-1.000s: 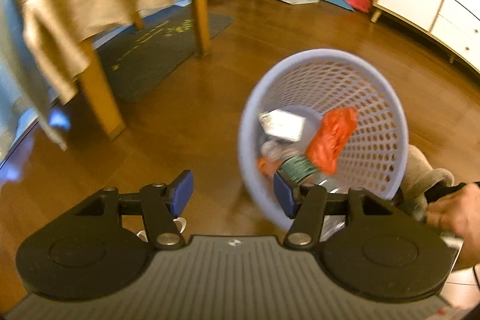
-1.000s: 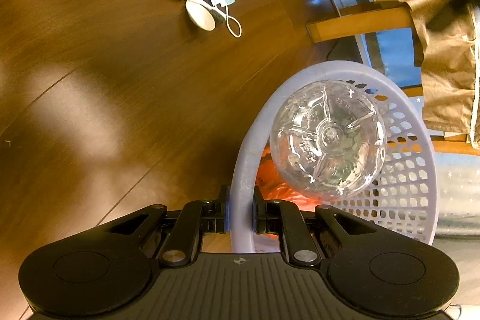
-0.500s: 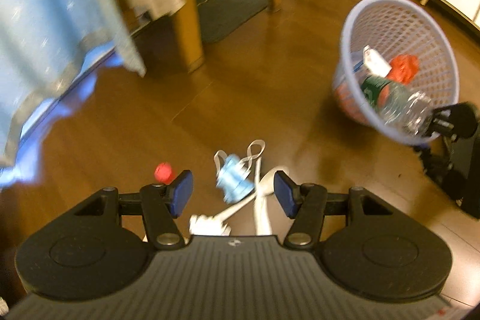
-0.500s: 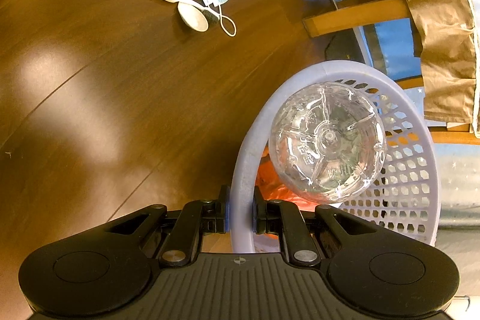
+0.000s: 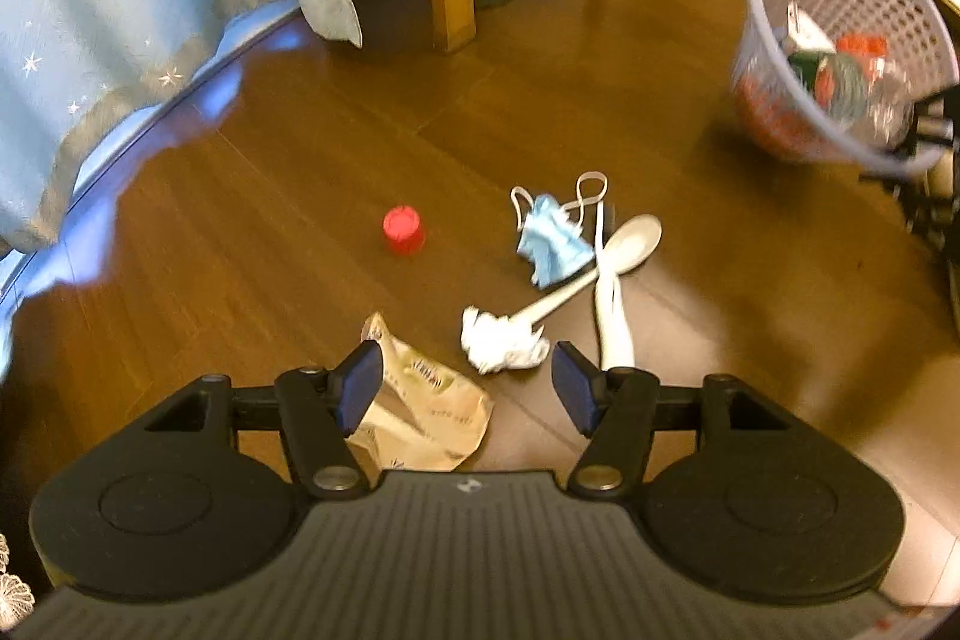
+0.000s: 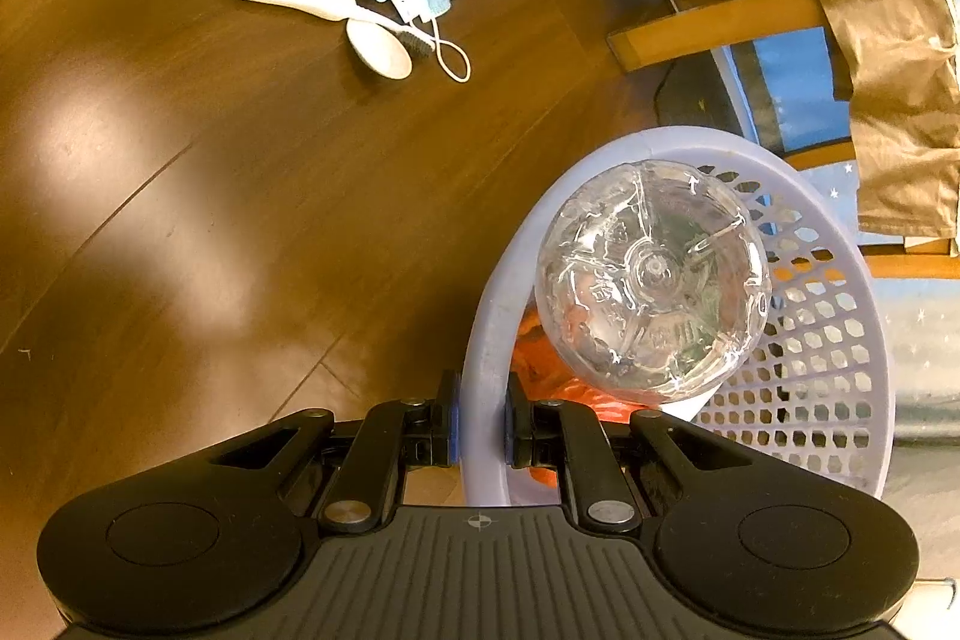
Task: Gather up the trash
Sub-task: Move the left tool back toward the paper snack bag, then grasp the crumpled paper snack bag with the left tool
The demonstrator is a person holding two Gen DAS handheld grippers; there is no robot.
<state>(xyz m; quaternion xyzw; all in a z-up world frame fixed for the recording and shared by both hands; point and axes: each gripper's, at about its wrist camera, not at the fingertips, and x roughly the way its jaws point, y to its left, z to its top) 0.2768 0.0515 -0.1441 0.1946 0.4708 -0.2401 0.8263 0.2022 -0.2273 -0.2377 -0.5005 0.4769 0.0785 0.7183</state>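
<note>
Left gripper [image 5: 468, 388] hangs over the wood floor [image 5: 270, 244] at the bottom of its frame, jaws parted and widening, nothing pinched; a crumpled tan paper bag [image 5: 420, 412] lies under its left finger and a wad of white tissue [image 5: 501, 349] sits just above the gap. Beyond that, centre frame, two white plastic spoons [image 5: 618, 256] lie crossed, a blue face mask [image 5: 552, 244] touching them on the left, and a red bottle cap [image 5: 403, 229] further left, apart. Right gripper [image 6: 480, 430] at the bottom of its view is clamped tight on the rim of the lavender mesh basket [image 6: 828, 352]; a clear plastic bottle [image 6: 651, 277] pokes out base-first, orange wrapping beneath it. Upper left there, the same spoons, mask, tissue and cap lie scattered
</note>
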